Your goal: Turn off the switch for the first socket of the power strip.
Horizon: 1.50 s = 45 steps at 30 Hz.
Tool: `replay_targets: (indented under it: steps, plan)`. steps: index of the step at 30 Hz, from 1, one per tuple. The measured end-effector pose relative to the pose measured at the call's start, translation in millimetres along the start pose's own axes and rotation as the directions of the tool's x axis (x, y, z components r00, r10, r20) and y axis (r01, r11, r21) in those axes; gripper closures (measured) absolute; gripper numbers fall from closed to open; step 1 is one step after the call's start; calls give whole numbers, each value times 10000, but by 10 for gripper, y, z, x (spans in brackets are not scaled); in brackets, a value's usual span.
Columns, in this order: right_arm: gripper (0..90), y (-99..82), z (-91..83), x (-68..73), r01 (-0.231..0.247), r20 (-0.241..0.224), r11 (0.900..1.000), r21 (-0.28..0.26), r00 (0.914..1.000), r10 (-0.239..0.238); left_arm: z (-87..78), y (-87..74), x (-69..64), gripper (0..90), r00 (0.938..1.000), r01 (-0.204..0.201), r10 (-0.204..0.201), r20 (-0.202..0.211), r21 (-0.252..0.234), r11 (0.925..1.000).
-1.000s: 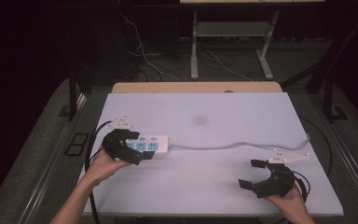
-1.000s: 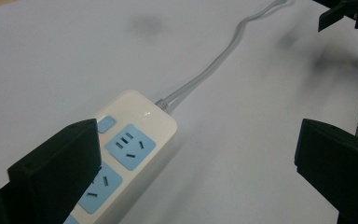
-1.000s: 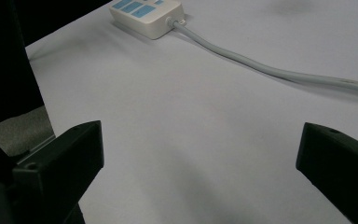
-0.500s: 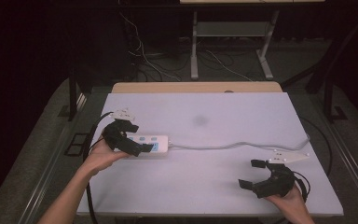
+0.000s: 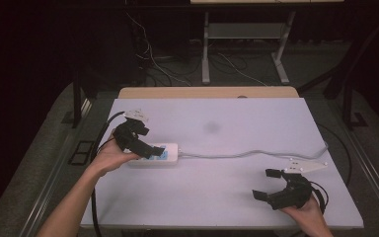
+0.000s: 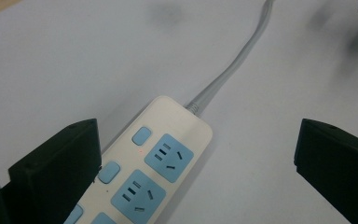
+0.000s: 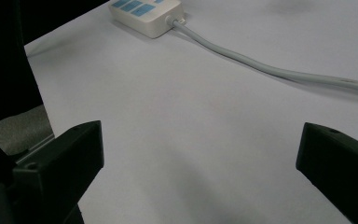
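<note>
Left hand-held gripper (image 5: 159,149) spread wide above power strip (image 6: 156,170) on white worktop (image 5: 217,197); right hand-held gripper (image 5: 266,183) spread wide, empty.

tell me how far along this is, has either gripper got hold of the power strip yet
Nothing looks done: the power strip lies flat on the table, sockets empty. In hand: the left gripper hovers open over it, not gripping. The right gripper waits open, apart. Grasping is left.
</note>
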State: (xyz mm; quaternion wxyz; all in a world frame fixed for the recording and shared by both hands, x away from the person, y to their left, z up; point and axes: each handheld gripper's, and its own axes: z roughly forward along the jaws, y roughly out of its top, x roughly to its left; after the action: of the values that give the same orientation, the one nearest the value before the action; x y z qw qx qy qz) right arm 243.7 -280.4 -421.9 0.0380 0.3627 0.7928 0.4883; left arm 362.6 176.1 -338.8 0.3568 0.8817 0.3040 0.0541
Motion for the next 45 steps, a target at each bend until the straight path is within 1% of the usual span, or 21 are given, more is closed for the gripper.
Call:
replay_targets:
  steps: [7,13,19,21,23,26,32,36,38,45]
  plan:
    - [4,-3,2,-2,11,-26,10000,9,10000,-11,86,46,67,0,10000,-47,46,40,282,9996]
    - [4,-5,3,-2,46,-50,10000,23,10000,-46,150,61,140,18,9999,107,-110,101,357,9993]
    - [5,-6,13,0,35,-76,9999,94,10000,-34,201,56,212,81,9994,297,-304,187,362,9989]
    - [5,-6,15,0,39,-70,9999,108,10000,-38,214,51,232,111,9988,420,-427,224,311,9986]
    - [5,-6,15,0,55,-74,9999,113,10000,-54,225,50,255,137,9988,430,-437,214,326,9985]
    - [5,-7,15,0,53,-69,9999,113,10000,-52,247,42,274,198,9994,322,-325,122,259,9991]
    - [5,-8,22,-1,107,-39,9998,148,9999,-106,292,29,324,353,9994,324,-327,118,255,9991]
    - [5,-9,22,-3,108,-48,9998,149,9999,-107,315,22,345,476,9993,338,-340,138,149,9993]
    - [5,-10,22,-3,109,-51,9998,149,9999,-109,329,21,350,534,9996,261,-263,134,119,9996]
    - [5,-10,24,-1,118,-59,9998,160,9999,-117,409,26,358,737,9997,166,-168,196,129,9998]
